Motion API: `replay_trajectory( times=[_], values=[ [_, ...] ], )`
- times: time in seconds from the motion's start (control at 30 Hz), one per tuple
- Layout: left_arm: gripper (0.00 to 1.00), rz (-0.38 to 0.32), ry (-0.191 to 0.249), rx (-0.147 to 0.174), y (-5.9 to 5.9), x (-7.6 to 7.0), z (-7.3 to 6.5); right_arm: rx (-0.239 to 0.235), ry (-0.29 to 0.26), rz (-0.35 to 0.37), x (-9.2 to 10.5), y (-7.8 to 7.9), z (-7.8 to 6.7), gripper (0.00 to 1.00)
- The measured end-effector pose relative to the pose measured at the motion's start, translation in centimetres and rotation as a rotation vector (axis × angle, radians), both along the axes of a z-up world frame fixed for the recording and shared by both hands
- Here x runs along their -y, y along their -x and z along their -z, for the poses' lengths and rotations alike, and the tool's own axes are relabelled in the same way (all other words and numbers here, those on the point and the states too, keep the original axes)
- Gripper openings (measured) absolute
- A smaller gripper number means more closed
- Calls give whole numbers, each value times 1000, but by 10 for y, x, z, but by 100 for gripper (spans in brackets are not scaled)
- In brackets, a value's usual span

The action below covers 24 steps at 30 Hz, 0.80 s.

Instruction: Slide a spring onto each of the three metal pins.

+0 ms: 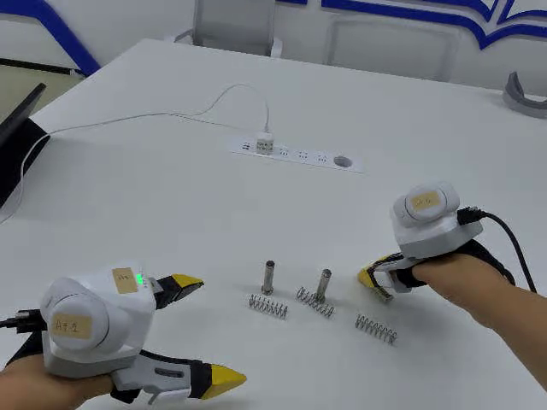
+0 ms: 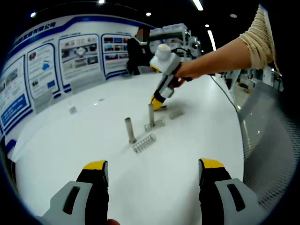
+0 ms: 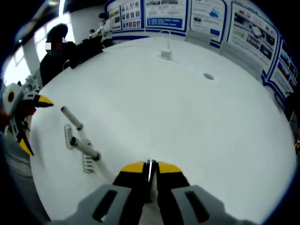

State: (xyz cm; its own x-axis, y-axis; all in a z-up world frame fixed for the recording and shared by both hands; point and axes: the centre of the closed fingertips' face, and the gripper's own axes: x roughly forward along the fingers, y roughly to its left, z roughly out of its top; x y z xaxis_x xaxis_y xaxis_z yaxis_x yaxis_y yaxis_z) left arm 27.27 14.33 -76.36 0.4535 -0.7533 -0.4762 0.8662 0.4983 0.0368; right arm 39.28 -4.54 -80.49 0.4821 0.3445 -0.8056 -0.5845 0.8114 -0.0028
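The tan stickers on both grippers carry handwriting I can't read from here, and the blue-headed wall posters in the gripper views have print that is too small to read. I'm working over a plain white table (image 1: 171, 196) with a white power strip (image 1: 295, 155) set into it; a white plug (image 1: 265, 143) sits in the strip and its cable (image 1: 128, 118) runs off toward the left. Blue graphics run along the far wall behind a grey chair (image 1: 235, 26). Two grey metal pins stand upright near the table's front edge, the left pin (image 1: 268, 278) and the middle pin (image 1: 323, 284). Three coiled wire springs lie flat on the table. The first spring (image 1: 267, 306) and second spring (image 1: 314, 302) lie at the feet of those pins, and the third spring (image 1: 376, 329) lies off to the right. My left gripper (image 1: 205, 329) hangs low at the near left, with its yellow-tipped jaws spread wide and a green light on its body. My right gripper (image 1: 376, 286) has its tips down by the table just right of the middle pin, and its jaws are pressed together on a thin metal piece (image 3: 150, 171) that I can't identify.
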Motion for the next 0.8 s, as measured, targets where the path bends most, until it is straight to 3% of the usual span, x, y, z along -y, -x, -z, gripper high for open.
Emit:
replay_trajectory(
  times=[0.43, 0.8],
  values=[
    [80, 2, 5, -1, 1, 2, 1, -28, 25, 3, -1, 1, 0, 10],
    [80, 5, 6, -1, 1, 3, 0, -5, 70, -24, -1, 2, -1, 10]
  ],
)
